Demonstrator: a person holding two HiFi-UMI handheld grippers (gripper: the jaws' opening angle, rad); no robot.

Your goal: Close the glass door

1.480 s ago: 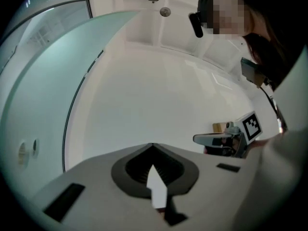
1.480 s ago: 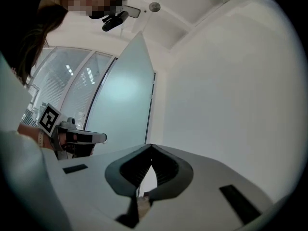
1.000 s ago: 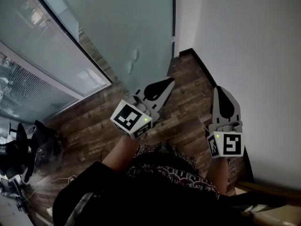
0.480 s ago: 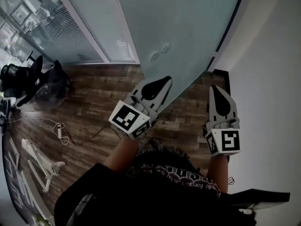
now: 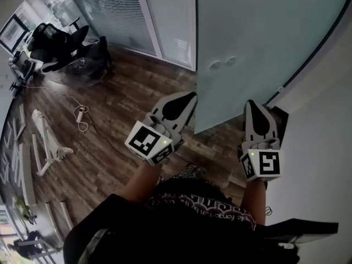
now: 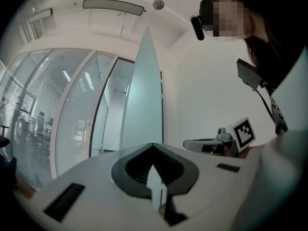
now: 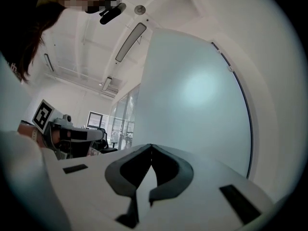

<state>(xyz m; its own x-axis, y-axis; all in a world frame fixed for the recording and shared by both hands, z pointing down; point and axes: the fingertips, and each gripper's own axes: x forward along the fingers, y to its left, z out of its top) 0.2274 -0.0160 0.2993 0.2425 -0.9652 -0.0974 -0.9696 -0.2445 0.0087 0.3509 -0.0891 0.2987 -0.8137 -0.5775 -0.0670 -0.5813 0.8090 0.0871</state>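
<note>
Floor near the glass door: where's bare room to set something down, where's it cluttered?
Bare: wood floor between the glass door's left edge and the cable, ahead of the left gripper. Crowded: black chairs top left, the cable and a white frame along the left. Between door and right wall only a narrow corner shows.

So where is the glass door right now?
In the head view the frosted glass door fills the upper right, ahead of the right hand-held gripper, with the white wall on its right.
</note>
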